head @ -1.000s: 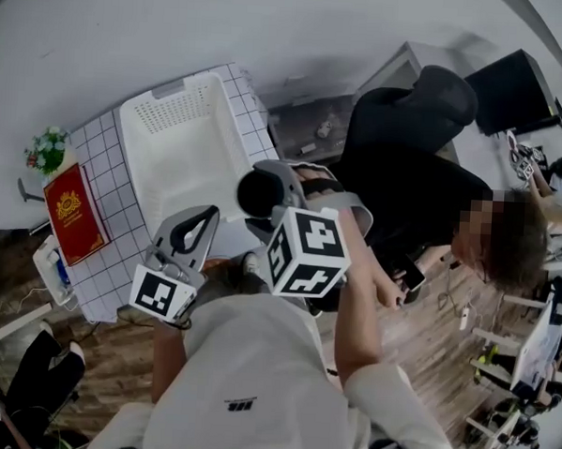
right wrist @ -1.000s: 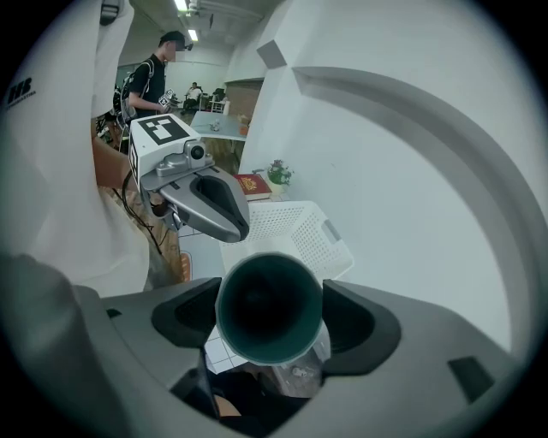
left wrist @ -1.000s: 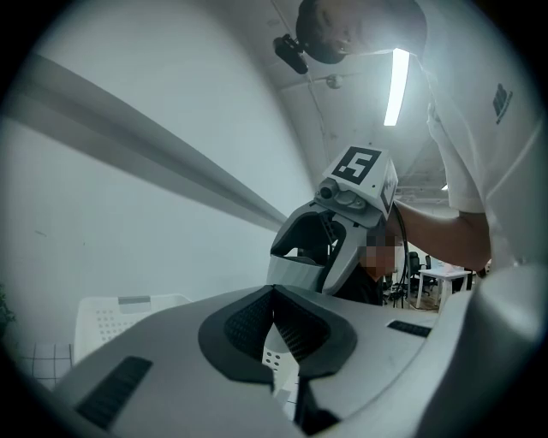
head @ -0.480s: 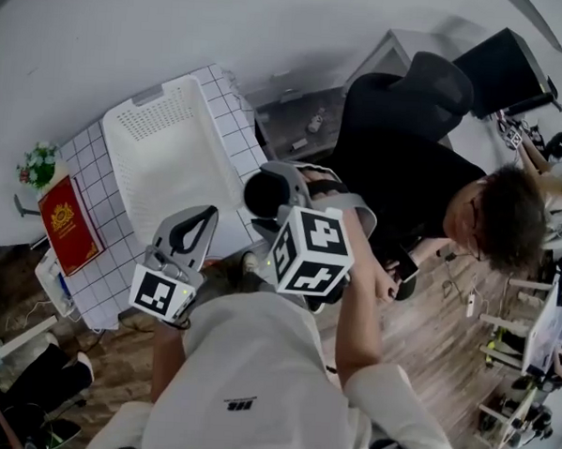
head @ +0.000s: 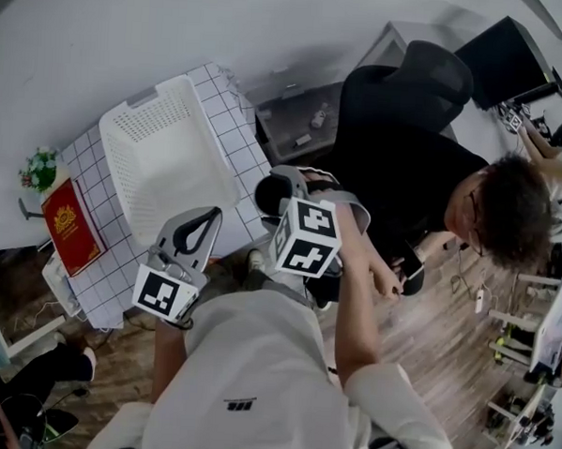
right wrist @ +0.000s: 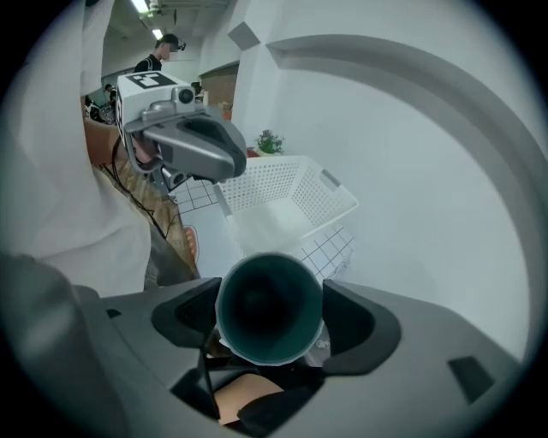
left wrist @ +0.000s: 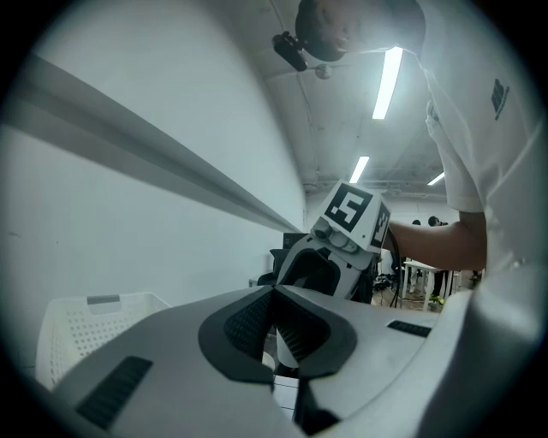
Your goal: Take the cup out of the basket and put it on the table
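Right tongs [head: 283,193] are clamping the dark cup [right wrist: 268,310] from both sides, and its mouth is facing the right gripper view. Left tongs [left wrist: 274,318] are hanging closed on nothing. The cup is hovering outside the white basket [head: 136,131], over the near right edge of the table [head: 246,144]. I am judging that the taking out is done and the placing is in hand. Next I am needing to stand the cup upright and lower it. Free cloth is only a narrow strip between the basket wall and the table edge. A seated person [head: 405,178] is sitting close on the right.
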Demonstrator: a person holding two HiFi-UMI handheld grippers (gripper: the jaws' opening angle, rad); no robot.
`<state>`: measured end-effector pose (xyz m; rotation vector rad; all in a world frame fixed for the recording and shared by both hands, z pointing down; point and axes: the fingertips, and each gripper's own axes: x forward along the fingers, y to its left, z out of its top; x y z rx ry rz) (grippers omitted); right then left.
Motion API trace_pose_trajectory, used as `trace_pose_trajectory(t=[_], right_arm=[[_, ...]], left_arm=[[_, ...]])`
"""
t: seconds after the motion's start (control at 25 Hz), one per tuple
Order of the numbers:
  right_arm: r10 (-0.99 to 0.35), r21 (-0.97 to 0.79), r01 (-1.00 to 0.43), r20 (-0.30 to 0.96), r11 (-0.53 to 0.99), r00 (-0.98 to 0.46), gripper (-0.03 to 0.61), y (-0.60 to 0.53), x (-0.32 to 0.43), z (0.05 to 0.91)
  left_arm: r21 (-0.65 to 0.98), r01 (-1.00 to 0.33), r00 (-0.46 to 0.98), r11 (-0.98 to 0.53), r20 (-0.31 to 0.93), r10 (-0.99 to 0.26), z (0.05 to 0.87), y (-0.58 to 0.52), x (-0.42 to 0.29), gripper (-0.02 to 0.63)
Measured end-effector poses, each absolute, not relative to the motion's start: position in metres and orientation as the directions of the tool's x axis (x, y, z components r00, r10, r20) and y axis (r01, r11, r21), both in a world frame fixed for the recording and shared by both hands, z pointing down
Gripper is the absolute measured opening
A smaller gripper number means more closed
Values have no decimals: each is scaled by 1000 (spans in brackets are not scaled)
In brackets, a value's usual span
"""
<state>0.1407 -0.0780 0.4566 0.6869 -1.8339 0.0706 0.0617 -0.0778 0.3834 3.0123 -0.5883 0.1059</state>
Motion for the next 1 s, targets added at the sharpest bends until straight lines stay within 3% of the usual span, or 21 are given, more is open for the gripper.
trace_pose_trajectory(t=[1.0], right_arm=[[-385, 220, -547, 899, 808, -207, 374, -90, 156, 598]], left_arm=[[35, -371, 910, -928, 213, -356, 405, -60, 65, 11]])
